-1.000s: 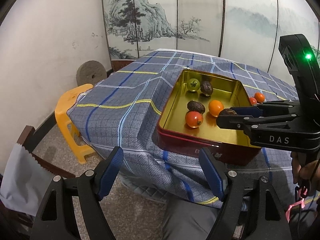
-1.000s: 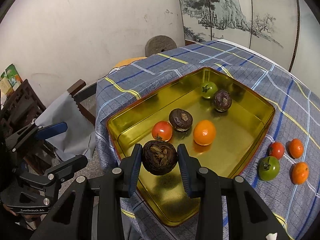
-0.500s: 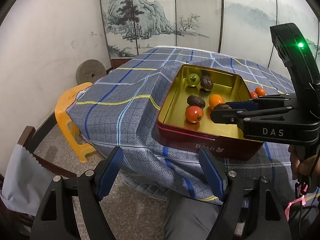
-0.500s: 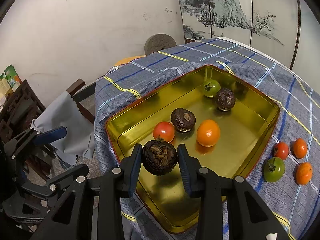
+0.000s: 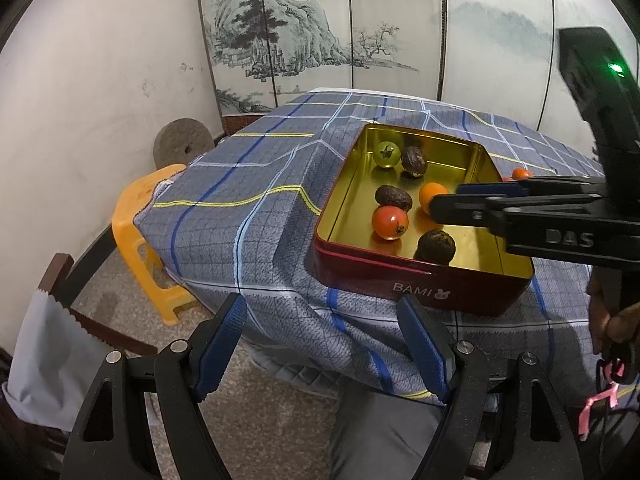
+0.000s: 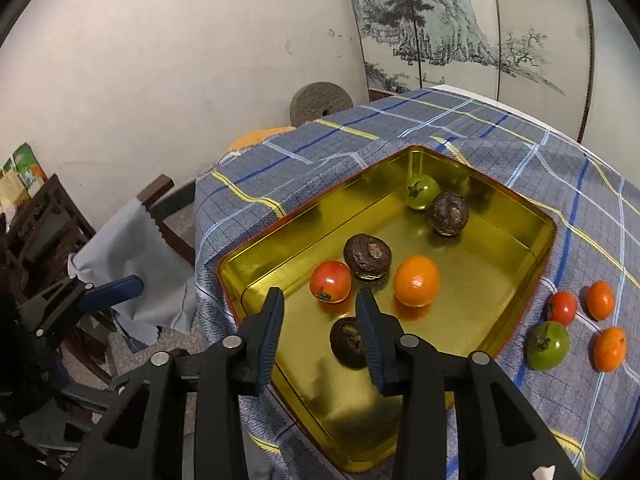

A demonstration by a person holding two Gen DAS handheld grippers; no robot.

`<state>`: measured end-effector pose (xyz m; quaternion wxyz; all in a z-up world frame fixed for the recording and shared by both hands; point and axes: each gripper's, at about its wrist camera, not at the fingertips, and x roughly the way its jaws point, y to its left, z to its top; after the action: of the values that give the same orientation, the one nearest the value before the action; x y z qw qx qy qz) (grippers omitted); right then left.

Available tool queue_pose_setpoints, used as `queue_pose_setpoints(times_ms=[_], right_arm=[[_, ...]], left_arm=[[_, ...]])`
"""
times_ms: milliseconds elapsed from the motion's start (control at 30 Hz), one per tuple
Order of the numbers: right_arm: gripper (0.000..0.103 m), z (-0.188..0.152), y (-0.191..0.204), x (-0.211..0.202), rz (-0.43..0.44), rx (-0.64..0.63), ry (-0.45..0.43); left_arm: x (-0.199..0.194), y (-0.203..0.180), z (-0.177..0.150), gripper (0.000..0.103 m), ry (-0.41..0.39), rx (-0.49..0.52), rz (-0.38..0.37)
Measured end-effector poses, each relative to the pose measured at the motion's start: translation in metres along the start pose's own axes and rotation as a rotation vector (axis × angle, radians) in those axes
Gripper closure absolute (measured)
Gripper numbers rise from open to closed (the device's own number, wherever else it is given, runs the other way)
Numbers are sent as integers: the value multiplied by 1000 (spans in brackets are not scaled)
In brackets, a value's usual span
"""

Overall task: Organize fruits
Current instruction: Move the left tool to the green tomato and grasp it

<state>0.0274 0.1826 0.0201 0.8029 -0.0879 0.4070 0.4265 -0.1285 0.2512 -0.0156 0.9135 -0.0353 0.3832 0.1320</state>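
Note:
A red tin [image 5: 420, 282] with a gold inside [image 6: 280, 226] stands on the checked tablecloth. My right gripper [image 6: 320, 300] hovers over its near end, and its jaws are opening with nothing between them. A dark wrinkled fruit [image 6: 347, 340] lies loose on the tin floor below, partly behind the right finger. The left wrist view shows the same dark fruit [image 5: 436, 245] by the front wall, under the right gripper [image 5: 448, 197]. A red tomato [image 6: 330, 281], an orange [image 6: 416, 280], a green tomato [image 6: 423, 192] and two more dark fruits also lie inside. My left gripper [image 5: 320, 308] stands open and empty off the table's edge.
Several small fruits lie on the cloth right of the tin: a red tomato [image 6: 562, 307], a green tomato [image 6: 548, 345] and two oranges [image 6: 609, 349]. An orange stool [image 5: 140, 216], a millstone [image 5: 182, 148] and a chair with grey cloth [image 5: 40, 340] stand left of the table.
The right gripper's jaws have parted and let go of the dark fruit, which has dropped onto the tin floor. The left gripper has stayed open and still.

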Motion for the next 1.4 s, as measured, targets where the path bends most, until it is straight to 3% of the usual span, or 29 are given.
queue_pose_setpoints(times_ms=[133, 233, 467, 600, 767, 833, 900, 1033, 1167, 1400], right_arm=[[62, -12, -11, -21, -8, 24, -26], [53, -33, -29, -44, -45, 60, -47], [51, -109, -131, -111, -265, 294, -52], [50, -148, -191, -150, -390, 434, -71], [47, -174, -235, -179, -492, 486, -84], [44, -182, -244, -186, -486, 513, -103], [44, -189, -251, -187, -468, 533, -120], [44, -195, -254, -189, -419, 535, -138], [41, -198, -249, -192, -372, 525, -171], [38, -204, -253, -199, -304, 550, -224]], left_arm=[[-1, -1, 1, 25, -3, 3, 1], [-7, -3, 2, 25, -24, 21, 5], [-26, -32, 21, 25, -100, 170, -40], [-37, -67, 44, 25, -139, 292, -167], [-35, -121, 83, 25, -85, 379, -390], [-27, -149, 99, 25, -61, 420, -473], [-13, -174, 111, 25, -35, 458, -504], [32, -217, 127, 29, 28, 551, -491], [72, -236, 130, 44, 112, 631, -485], [117, -248, 126, 44, 203, 718, -425]])
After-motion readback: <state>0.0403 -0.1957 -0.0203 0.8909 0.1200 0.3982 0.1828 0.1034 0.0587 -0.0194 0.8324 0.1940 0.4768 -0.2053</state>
